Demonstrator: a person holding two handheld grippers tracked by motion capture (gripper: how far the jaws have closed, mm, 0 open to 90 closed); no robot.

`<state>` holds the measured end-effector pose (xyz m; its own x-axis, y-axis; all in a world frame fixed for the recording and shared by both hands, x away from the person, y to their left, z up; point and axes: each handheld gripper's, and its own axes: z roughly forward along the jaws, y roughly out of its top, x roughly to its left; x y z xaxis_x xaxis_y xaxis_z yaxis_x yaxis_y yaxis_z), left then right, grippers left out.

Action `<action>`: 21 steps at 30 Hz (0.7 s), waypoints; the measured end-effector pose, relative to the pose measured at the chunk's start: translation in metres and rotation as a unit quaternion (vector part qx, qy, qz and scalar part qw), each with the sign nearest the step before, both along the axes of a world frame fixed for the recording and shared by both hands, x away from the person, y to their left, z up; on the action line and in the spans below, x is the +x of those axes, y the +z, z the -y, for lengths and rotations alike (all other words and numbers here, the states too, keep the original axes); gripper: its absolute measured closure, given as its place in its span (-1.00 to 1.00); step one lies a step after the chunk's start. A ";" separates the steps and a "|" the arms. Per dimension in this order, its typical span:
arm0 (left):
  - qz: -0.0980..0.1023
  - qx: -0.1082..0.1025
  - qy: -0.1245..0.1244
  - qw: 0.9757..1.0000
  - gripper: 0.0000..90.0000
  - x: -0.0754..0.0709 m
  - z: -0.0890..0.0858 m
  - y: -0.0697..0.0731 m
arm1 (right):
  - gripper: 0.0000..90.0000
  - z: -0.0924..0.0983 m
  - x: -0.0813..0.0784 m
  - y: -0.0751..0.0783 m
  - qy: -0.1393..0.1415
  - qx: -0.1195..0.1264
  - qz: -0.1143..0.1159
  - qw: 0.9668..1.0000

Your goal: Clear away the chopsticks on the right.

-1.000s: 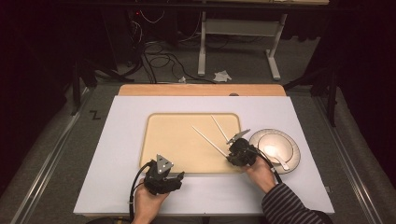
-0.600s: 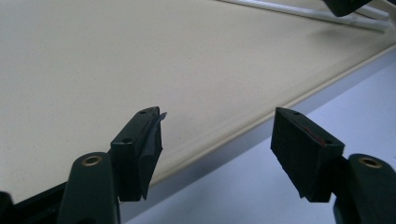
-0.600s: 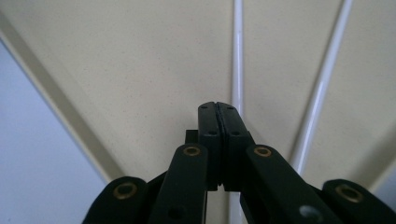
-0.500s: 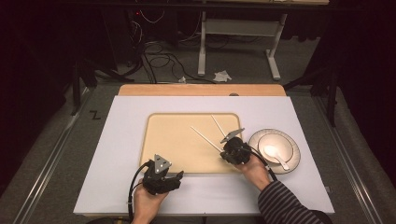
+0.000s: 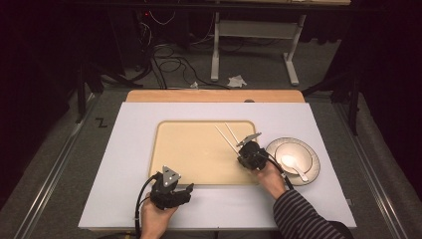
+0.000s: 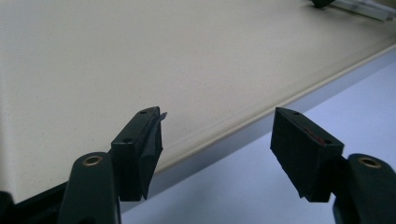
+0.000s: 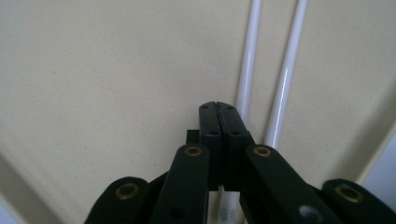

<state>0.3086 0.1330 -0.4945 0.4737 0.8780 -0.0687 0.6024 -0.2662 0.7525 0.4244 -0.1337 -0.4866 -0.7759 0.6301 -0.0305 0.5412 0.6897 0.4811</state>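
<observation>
Two black jaws of the right gripper are pressed together with nothing between them, having just closed, above two white chopsticks lying side by side on the tan tray. The right hand reaches toward eleven o'clock. At seven o'clock, the left gripper gapes empty over the tray's near edge.

Black hand-held gripper with brass screws and trailing cable, striped sleeve on right forearm
</observation>
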 end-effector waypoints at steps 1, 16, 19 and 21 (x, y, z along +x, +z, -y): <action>0.000 0.000 0.000 1.000 -0.24 0.000 0.000 0.000 | 1.00 -0.001 0.001 -0.001 -0.001 -0.006 0.001 1.000; -0.002 0.004 0.013 1.000 -0.24 -0.006 -0.004 -0.001 | 1.00 0.004 0.018 -0.004 -0.059 -0.011 0.018 0.998; -0.001 0.003 0.019 1.000 -0.24 -0.008 -0.007 -0.001 | 1.00 0.004 0.022 -0.004 -0.068 -0.010 0.020 0.997; -0.001 0.003 0.023 1.000 -0.24 -0.009 -0.008 -0.001 | 1.00 0.004 0.023 -0.004 -0.070 -0.012 0.018 0.997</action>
<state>0.2993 0.1414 -0.4953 0.4331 0.8990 -0.0647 0.6161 -0.2429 0.7493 0.4479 -0.1379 -0.4903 -0.6780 0.7315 -0.0729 0.6166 0.6199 0.4853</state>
